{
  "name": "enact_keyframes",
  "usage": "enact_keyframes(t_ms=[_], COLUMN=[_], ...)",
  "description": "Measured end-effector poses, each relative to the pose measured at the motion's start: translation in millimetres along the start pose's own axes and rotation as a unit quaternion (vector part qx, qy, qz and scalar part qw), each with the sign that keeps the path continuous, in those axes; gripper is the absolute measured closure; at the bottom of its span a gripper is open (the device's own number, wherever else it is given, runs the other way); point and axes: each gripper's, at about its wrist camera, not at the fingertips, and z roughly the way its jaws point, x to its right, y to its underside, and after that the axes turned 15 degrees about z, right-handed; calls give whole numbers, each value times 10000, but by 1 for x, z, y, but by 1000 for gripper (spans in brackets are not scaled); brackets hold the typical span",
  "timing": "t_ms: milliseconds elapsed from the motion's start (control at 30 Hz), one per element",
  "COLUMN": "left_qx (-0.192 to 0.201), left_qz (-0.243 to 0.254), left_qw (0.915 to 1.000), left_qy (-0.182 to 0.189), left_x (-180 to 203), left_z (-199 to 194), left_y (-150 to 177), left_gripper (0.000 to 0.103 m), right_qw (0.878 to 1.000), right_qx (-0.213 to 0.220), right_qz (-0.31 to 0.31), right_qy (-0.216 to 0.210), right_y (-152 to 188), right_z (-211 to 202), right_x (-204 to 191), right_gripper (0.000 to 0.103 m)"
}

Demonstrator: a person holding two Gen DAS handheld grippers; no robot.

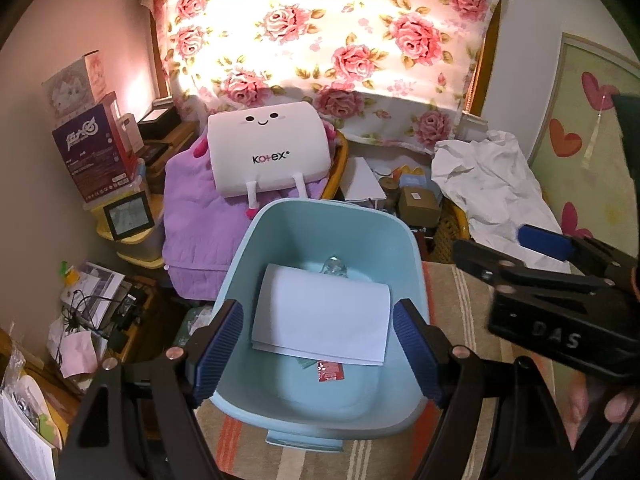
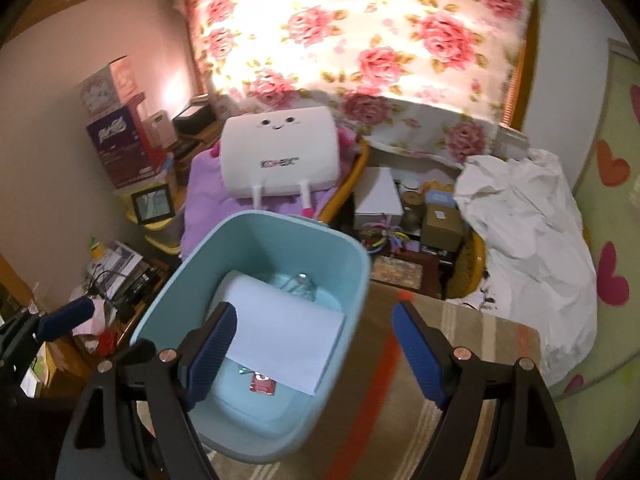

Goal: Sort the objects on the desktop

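Observation:
A light blue plastic bin stands on a striped cloth. In it lie folded white paper, a small red packet and a clear object at the far end. My left gripper hovers over the bin, open, nothing between its blue pads. My right gripper is open and empty too, above the bin's right rim and the cloth. One blue pad of the left gripper shows at the left edge of the right wrist view.
Behind the bin sit a white smiley-face pillow on a purple blanket, stacked boxes at left, small boxes and a crumpled white bag at right. The striped cloth extends right of the bin. Cables and papers clutter the lower left.

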Motion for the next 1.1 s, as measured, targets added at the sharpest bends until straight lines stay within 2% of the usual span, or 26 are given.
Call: enact_keyframes(t_ms=[300, 467, 700, 933, 1100], left_qx=[145, 360, 431, 395, 352], left_qz=[174, 419, 589, 732, 688], left_qw=[9995, 9981, 9960, 9951, 9958], left_qy=[224, 268, 518, 543, 495], left_x=[25, 48, 74, 99, 112], left_z=[-8, -18, -30, -44, -54], left_y=[-1, 4, 10, 22, 35], left_gripper=[22, 22, 22, 22, 22], right_qw=[9974, 9929, 9840, 9779, 9792], right_qx=[213, 386, 546, 597, 429], right_qz=[370, 670, 1036, 1244, 1310], right_qy=[578, 909, 1340, 1574, 1491], right_y=[16, 34, 61, 87, 110], right_z=[-37, -65, -104, -136, -145], right_x=[60, 97, 135, 156, 169], right_gripper=[19, 19, 19, 19, 19])
